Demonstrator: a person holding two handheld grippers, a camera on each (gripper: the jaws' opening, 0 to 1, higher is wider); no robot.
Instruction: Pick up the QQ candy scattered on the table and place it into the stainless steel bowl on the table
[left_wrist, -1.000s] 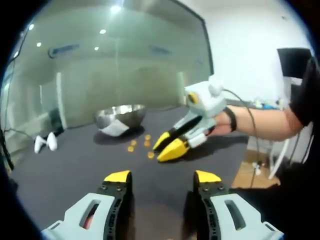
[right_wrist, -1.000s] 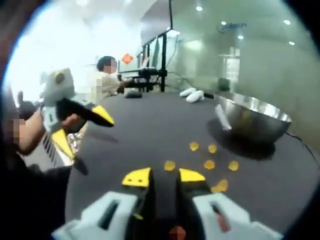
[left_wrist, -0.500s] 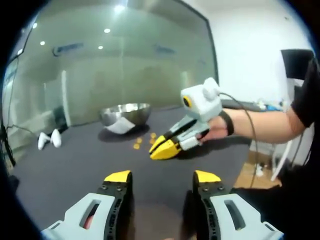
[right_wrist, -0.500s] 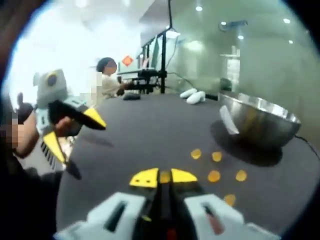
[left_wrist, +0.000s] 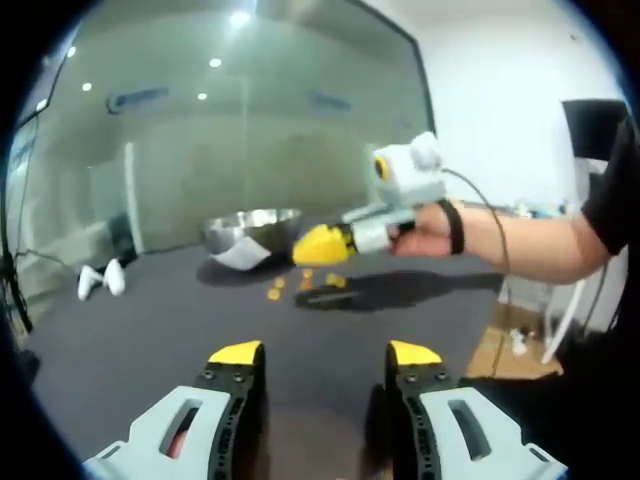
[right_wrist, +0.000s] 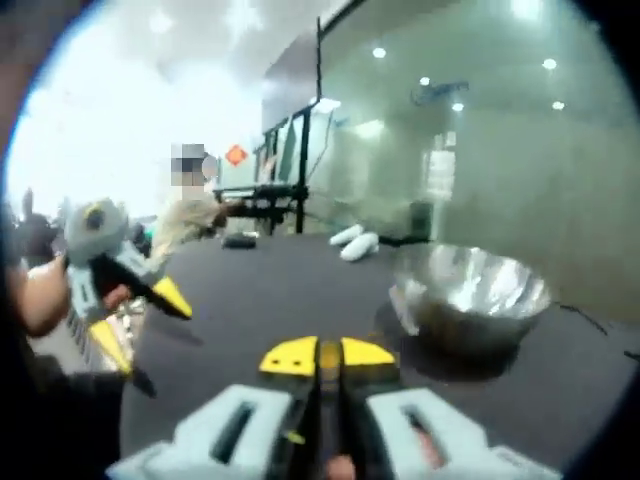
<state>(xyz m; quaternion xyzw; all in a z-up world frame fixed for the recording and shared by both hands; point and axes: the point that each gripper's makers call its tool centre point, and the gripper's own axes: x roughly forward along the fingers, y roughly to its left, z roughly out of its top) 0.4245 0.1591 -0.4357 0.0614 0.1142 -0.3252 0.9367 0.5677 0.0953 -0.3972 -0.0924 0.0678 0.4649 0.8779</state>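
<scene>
Between your right tool's (right_wrist: 328, 356) yellow tips sits a thin bit of orange. It looks like one QQ candy (right_wrist: 329, 354), and the tips are pressed shut on it. I can't be fully sure, because it is so small. You hold this tool up in the air, level, pointing at the stainless steel bowl (right_wrist: 470, 296), which stands on the dark worktop (right_wrist: 270, 290) a little ahead and to the right.

To do this step well, keep the squeeze steady so the candy does not slip. Bring the tips right over the middle of the bowl, not just over its rim. Go low inside before you let go, since a small candy may bounce off shiny metal. Then open the tips only a little.

From the left gripper view, your right hand (left_wrist: 425, 228) reaches out across the worktop with the arm nearly straight and the wrist flat. More candies (left_wrist: 300, 284) lie scattered on the worktop just in front of the bowl, under the raised tool.

Your left tool (left_wrist: 325, 352) hangs low near you, its tips wide apart, with nothing between them. Keep it out of the way for now.
</scene>
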